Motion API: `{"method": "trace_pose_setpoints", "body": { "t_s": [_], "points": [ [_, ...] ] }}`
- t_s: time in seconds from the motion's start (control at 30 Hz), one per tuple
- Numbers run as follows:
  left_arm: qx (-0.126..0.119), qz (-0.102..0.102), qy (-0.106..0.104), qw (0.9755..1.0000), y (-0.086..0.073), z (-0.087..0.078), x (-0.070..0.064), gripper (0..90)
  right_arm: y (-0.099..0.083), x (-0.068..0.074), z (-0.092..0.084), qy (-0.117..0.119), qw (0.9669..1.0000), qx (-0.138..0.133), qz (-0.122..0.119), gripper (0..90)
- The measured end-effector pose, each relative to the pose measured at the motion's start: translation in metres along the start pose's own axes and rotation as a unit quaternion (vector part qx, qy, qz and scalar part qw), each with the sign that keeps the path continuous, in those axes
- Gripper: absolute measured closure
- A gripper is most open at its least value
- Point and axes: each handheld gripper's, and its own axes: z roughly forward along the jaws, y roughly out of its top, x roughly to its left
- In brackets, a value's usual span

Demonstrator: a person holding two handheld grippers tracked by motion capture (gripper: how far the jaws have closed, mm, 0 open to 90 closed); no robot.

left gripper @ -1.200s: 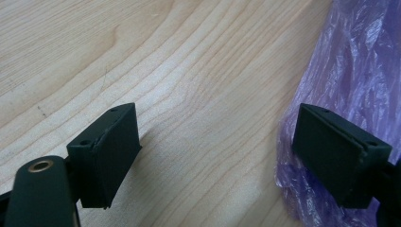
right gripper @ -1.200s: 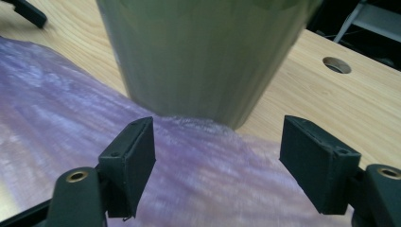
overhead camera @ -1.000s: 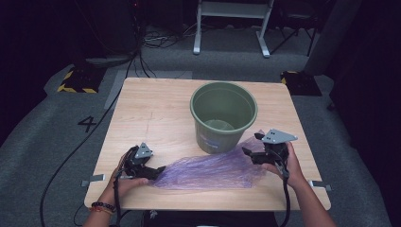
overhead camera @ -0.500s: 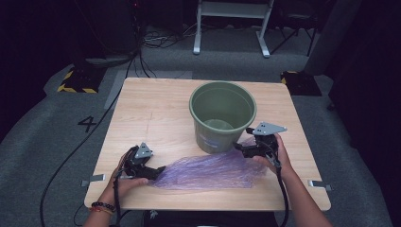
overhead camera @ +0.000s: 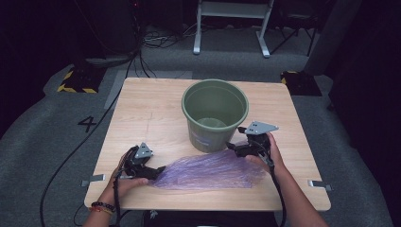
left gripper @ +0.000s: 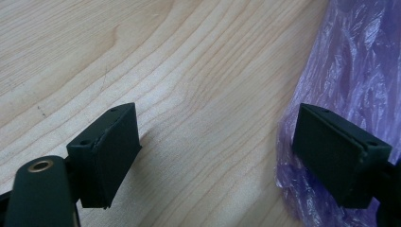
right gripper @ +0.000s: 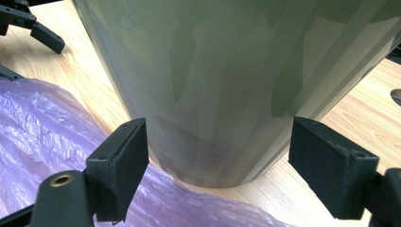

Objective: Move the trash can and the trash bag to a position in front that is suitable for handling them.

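Observation:
A green bucket (overhead camera: 215, 113) stands upright in the middle of the wooden table (overhead camera: 151, 109). In front of it lies a crumpled purple plastic bag (overhead camera: 208, 170), flat on the wood. My left gripper (overhead camera: 160, 169) sits at the bag's left end, open; in the left gripper view its jaws (left gripper: 217, 151) straddle bare wood, the right one over the bag's edge (left gripper: 359, 71). My right gripper (overhead camera: 232, 145) is open, low beside the bucket's right base. In the right gripper view the bucket wall (right gripper: 236, 71) stands close ahead of the open gripper (right gripper: 236, 165), the bag (right gripper: 47, 127) below left.
On the floor behind the table stand a white frame (overhead camera: 231, 28), loose cables, a yellow-black striped block (overhead camera: 75, 80) and a dark box (overhead camera: 298, 80). A "4" (overhead camera: 87, 124) marks the carpet at left. The left gripper (right gripper: 28, 23) appears far off in the right gripper view.
My right gripper has moved left from the bag's right end toward the bucket's base. The left gripper and the bag have stayed put.

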Motion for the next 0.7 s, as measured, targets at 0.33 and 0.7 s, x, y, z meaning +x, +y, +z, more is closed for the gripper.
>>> {"method": "trace_pose_setpoints", "body": {
  "t_s": [0.33, 0.7],
  "points": [
    [0.000, -0.001, 0.001, 1.0000, 0.000, 0.000, 0.000, 15.5, -0.004, 0.009, -0.011, -0.005, 0.9999, 0.003, -0.009, 22.3],
    [0.001, 0.002, 0.003, 1.0000, 0.001, 0.001, -0.003, 15.6, -0.044, 0.045, -0.042, 0.042, 0.9981, 0.043, -0.015, 23.3]
  ]
}}
